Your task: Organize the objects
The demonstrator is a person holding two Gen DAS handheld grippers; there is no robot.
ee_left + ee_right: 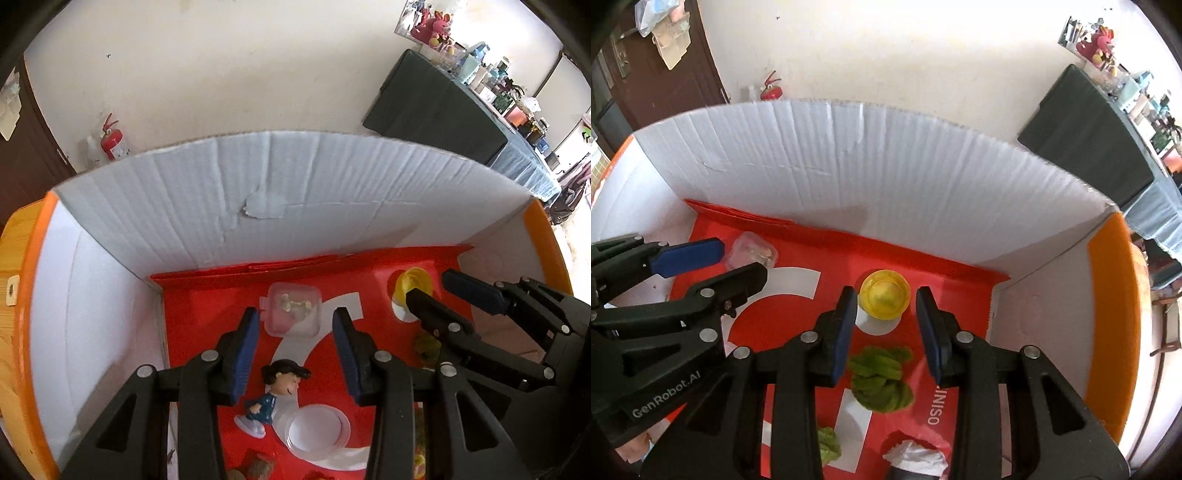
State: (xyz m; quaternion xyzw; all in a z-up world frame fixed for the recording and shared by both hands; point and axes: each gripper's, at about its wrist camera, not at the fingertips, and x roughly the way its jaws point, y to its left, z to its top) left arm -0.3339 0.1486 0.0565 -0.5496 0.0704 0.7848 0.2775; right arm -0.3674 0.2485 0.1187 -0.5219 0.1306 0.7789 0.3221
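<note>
Green fuzzy pipe-cleaner coil [881, 380] lies on red printed sheet [923, 273], between right gripper [886, 332] fingers, untouched; jaws apart, empty. Yellow cup [885, 298] just past fingertips. Sheet reads "OSINI". Left gripper [295, 354], marked "GenRobot.AI", released over cartoon girl figurine [275, 395]; clear lidded box [293, 309] beyond.

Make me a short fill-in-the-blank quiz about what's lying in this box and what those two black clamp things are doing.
1. The floor of the cardboard box is covered by a sheet coloured ____.
2. The small round cup ahead of the right gripper is coloured ____.
3. The figurine below the left gripper has ____ hair.
4. Both grippers' jaws hold ____.

Missing words: red; yellow; black; nothing
</note>
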